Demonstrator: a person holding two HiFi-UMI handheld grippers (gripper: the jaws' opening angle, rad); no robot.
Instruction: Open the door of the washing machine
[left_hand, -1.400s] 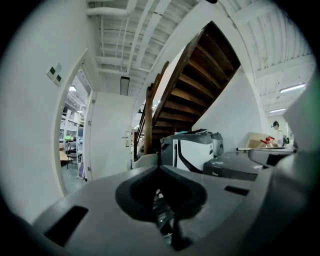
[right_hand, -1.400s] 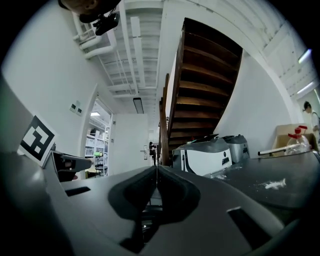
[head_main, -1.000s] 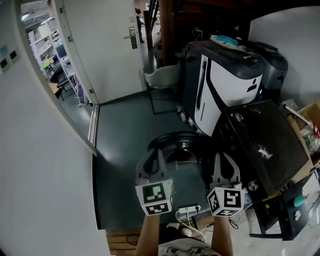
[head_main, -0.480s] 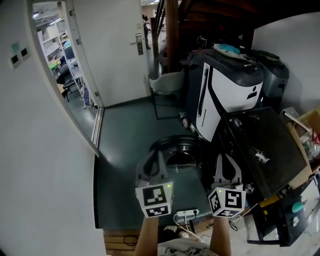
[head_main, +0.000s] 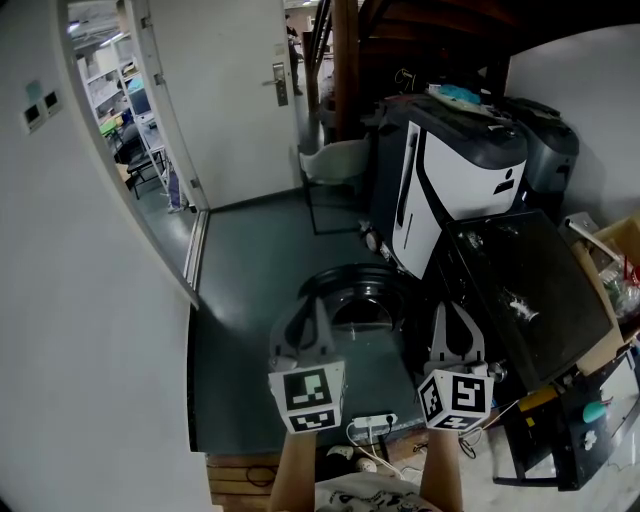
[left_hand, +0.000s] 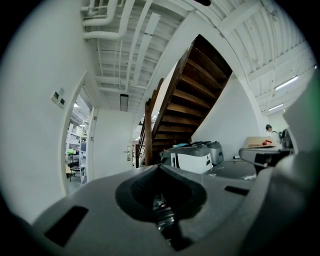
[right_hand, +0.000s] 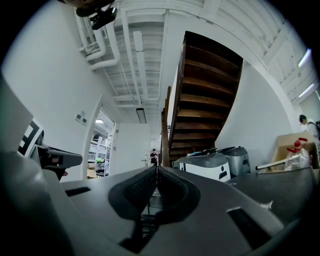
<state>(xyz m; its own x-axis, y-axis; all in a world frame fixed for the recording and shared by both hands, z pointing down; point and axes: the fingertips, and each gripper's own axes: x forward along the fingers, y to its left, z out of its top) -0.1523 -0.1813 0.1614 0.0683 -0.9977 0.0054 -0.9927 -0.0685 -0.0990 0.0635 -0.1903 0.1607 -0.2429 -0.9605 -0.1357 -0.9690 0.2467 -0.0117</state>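
Room: grey-green floor (head_main: 250, 270), white wall (head_main: 90, 350) to the left of the grippers, open doorway (head_main: 130, 110) far ahead-left, dark wooden staircase (left_hand: 190, 110) rising straight ahead.
Left gripper (head_main: 311, 305): held about level, pointing forward; jaws pressed together, nothing between them.
Right gripper (head_main: 448, 312): beside the left one and parallel to it, nose tipped slightly up; jaws also pressed together, empty.
Forearms (head_main: 300, 470): both reach in from the bottom edge, marker cubes toward the camera.
Washing machine (head_main: 525, 290): dark-topped box just right of the right gripper.
Door (head_main: 355, 290): round dark ring low at the machine's front, ahead of and between the two gripper tips, touching neither; it looks swung out from the front.
White-and-black machine (head_main: 450, 180): farther ahead, beyond the washing machine.
Power strip (head_main: 370, 428): on the floor between the marker cubes.
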